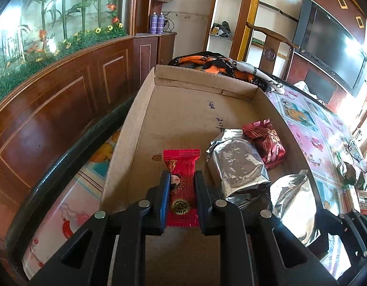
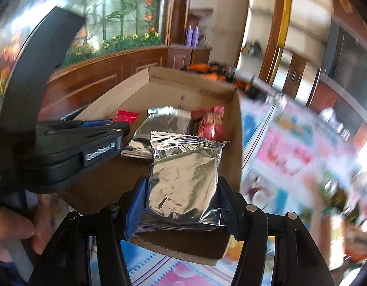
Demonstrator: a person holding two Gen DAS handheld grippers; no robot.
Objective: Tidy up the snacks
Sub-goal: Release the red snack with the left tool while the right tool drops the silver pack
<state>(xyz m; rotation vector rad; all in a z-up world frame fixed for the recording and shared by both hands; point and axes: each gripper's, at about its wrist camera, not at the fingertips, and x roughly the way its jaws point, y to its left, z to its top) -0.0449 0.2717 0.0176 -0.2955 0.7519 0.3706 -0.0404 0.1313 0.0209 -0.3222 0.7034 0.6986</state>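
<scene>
While it lies over the floor of the cardboard box (image 1: 183, 109), the red candy packet (image 1: 182, 183) sits pinched between the pads of the left gripper (image 1: 182, 190). The right gripper (image 2: 183, 202) clamps a silver foil pouch (image 2: 185, 178) above the box's near wall. Inside lie another silver foil pouch (image 1: 235, 164) and a dark red snack packet (image 1: 266, 143), touching.

My count: one cardboard tray (image 1: 145, 100); two silver foil packets (image 1: 238, 164) (image 2: 183, 178); one bright red sweet wrapper (image 1: 182, 188); one dark red snack pack (image 1: 266, 140); two purple cans (image 1: 157, 22).
</scene>
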